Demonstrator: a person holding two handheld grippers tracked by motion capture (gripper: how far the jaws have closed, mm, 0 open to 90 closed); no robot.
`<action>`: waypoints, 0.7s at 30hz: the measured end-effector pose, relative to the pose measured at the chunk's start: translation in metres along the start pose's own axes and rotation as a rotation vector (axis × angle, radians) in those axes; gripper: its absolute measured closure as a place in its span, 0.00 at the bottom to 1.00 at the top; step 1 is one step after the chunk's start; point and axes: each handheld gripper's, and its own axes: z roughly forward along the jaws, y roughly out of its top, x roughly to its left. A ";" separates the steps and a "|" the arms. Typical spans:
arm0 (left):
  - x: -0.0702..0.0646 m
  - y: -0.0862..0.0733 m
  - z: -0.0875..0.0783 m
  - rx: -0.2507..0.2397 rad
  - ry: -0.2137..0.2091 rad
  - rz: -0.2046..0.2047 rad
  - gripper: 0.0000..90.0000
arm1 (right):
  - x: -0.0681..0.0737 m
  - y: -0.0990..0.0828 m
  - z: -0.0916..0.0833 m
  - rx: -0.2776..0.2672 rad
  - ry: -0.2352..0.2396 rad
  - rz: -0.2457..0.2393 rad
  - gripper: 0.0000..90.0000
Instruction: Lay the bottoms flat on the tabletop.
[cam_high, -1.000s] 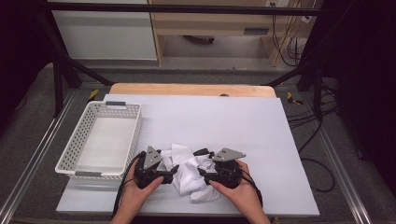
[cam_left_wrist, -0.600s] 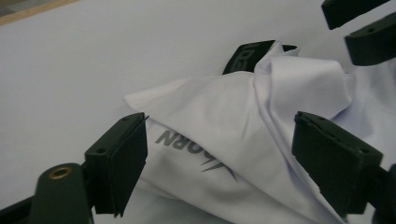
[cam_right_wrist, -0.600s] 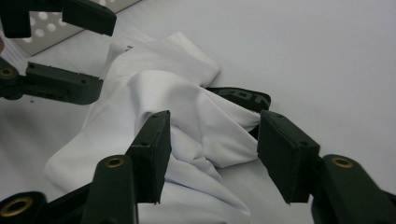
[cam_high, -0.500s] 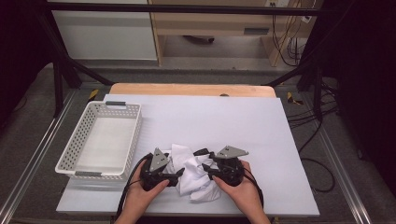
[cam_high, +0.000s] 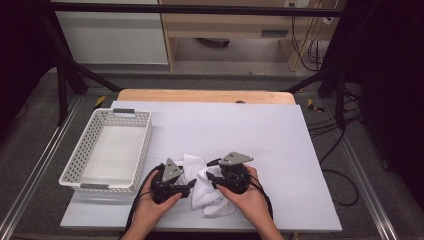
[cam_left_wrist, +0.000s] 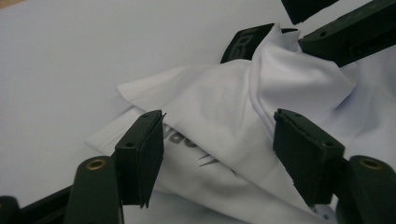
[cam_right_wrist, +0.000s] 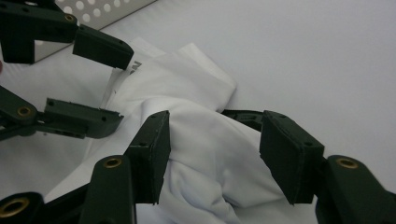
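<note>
A crumpled white garment with dark print and a black band lies near the table's front edge. My left gripper comes at it from the left. Its jaws have just been closing and straddle a flat part and a raised fold; the pads are not pinching it. My right gripper faces it from the right. Its jaws have just opened a little and stand around a mound of cloth that touches the left pad. The two grippers' tips nearly meet over the garment.
A white perforated basket stands empty at the table's left, close to the left hand. The white tabletop stretches beyond and to the right of the garment. Cables trail from both grippers toward the front edge.
Both hands stay over the garment with barely any shift. The left gripper's jaws have narrowed around the cloth, and the cloth between the grippers is bunched a little higher.
</note>
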 end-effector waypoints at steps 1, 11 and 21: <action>0.002 0.000 -0.002 -0.004 0.012 -0.007 0.38 | 0.001 0.000 0.002 0.008 0.014 0.004 0.59; 0.001 0.002 -0.006 -0.020 0.005 -0.015 0.43 | 0.009 -0.014 -0.001 0.040 0.060 -0.048 0.96; -0.007 0.004 -0.008 -0.028 -0.014 0.002 0.50 | 0.007 -0.023 -0.032 0.039 0.035 -0.071 0.99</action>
